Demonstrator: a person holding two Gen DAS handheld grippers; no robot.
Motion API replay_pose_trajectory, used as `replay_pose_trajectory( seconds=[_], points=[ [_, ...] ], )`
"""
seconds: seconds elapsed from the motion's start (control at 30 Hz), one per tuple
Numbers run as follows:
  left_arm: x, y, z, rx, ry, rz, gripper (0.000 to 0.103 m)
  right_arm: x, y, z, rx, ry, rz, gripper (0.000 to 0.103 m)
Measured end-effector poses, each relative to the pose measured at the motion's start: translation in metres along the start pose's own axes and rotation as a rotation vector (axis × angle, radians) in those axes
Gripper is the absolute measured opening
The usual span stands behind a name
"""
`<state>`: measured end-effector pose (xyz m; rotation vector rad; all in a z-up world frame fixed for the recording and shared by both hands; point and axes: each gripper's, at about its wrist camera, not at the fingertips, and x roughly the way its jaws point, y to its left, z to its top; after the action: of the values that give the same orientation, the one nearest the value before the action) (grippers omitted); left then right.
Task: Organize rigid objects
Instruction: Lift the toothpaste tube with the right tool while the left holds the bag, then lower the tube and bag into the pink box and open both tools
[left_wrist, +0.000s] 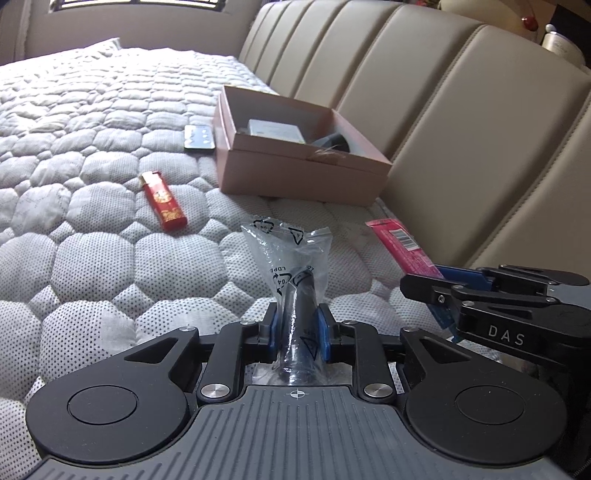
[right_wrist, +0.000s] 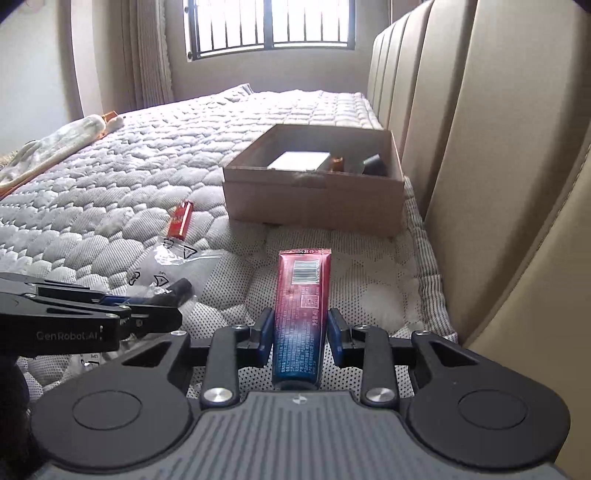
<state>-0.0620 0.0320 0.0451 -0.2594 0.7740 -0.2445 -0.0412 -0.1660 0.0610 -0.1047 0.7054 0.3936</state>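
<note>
My left gripper (left_wrist: 297, 325) is shut on a black cylinder sealed in a clear plastic bag (left_wrist: 291, 258), held low over the mattress. My right gripper (right_wrist: 301, 328) is shut on a red and blue tube (right_wrist: 301, 295), which points toward the box. The open cardboard box (left_wrist: 291, 170) stands ahead against the headboard and holds a white box, a black part and a small copper item (right_wrist: 337, 162). A red lighter (left_wrist: 162, 201) lies on the mattress left of the box. A remote (left_wrist: 199, 138) lies beside the box's left wall.
The quilted mattress (left_wrist: 92, 258) spreads to the left. The beige padded headboard (left_wrist: 461, 129) runs along the right. A rolled towel (right_wrist: 55, 144) lies at the mattress's far left edge, and a barred window (right_wrist: 273, 26) is at the back.
</note>
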Motion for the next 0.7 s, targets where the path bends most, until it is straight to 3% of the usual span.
replay_pose_trajectory(
  seconds=[0.43,0.7],
  points=[
    [-0.015,-0.010,0.002,0.015,-0.021,-0.050,0.023,-0.021,0.005,0.006,-0.006,-0.045,0.003,0.030],
    [-0.017,-0.012,0.034,0.030,-0.056,-0.111,0.023,-0.032,-0.001,0.015,0.003,-0.075,-0.005,0.030]
  ],
)
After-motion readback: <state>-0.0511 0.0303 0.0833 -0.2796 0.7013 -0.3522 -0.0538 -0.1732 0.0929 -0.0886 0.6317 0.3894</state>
